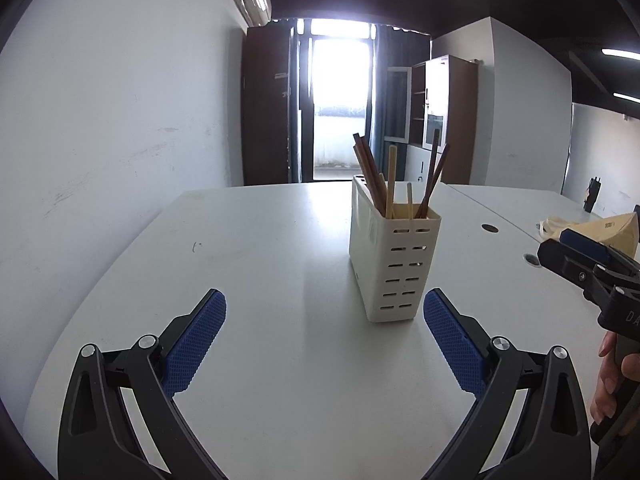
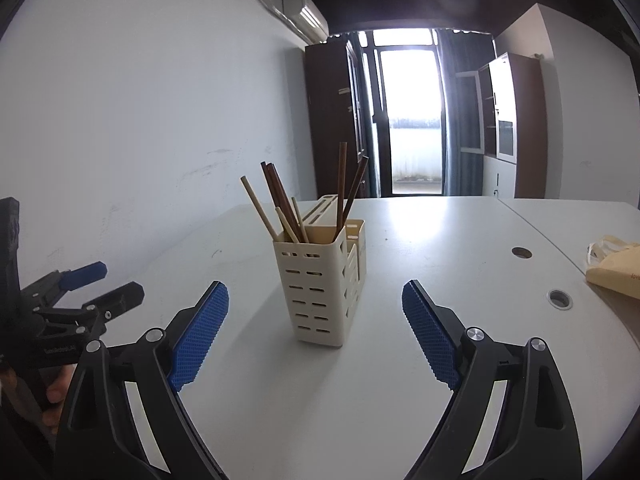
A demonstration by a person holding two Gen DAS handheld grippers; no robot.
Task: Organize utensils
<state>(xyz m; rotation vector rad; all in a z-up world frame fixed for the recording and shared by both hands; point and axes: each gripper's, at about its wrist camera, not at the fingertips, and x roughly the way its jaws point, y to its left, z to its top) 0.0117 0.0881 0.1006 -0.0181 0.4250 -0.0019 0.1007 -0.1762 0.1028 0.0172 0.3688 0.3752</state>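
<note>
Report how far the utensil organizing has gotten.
Done: dark and light chopsticks stand in the front compartment of the white holder. In hand: nothing; the left hand-held gripper and right hand-held gripper are both open. Left: no loose utensils show on the table.

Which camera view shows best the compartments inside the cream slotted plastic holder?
The right wrist view: the cream slotted plastic holder shows its rear compartments. The left wrist view shows mainly the slotted front and one side.

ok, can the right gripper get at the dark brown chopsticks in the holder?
Probably yes: the right gripper is open, facing the cream slotted plastic holder, and nothing blocks the dark brown chopsticks.
</note>
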